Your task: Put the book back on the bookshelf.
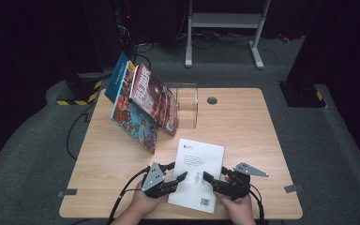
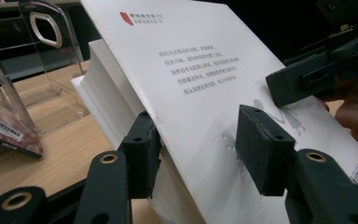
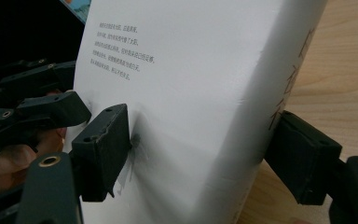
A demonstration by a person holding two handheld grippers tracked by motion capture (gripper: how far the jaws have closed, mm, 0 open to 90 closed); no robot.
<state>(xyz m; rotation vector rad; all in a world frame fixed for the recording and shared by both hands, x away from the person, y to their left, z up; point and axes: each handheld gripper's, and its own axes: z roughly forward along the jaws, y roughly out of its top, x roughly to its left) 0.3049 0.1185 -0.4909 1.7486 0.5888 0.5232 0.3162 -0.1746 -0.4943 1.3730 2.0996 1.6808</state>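
Left of the white book (image 1: 198, 174), the left gripper (image 1: 180, 177) is clamping its page edge, jaws pinching cover and pages. The book is lying near the table's (image 1: 243, 126) front edge. Right of it, the right gripper (image 1: 208, 177) is straddling the spine, jaws pressing on both faces.

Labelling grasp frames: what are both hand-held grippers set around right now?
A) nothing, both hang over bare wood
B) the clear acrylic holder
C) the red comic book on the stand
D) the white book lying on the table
D: the left hand-held gripper and right hand-held gripper each straddle an opposite edge of the white book, with pads denting its cover in both gripper views.
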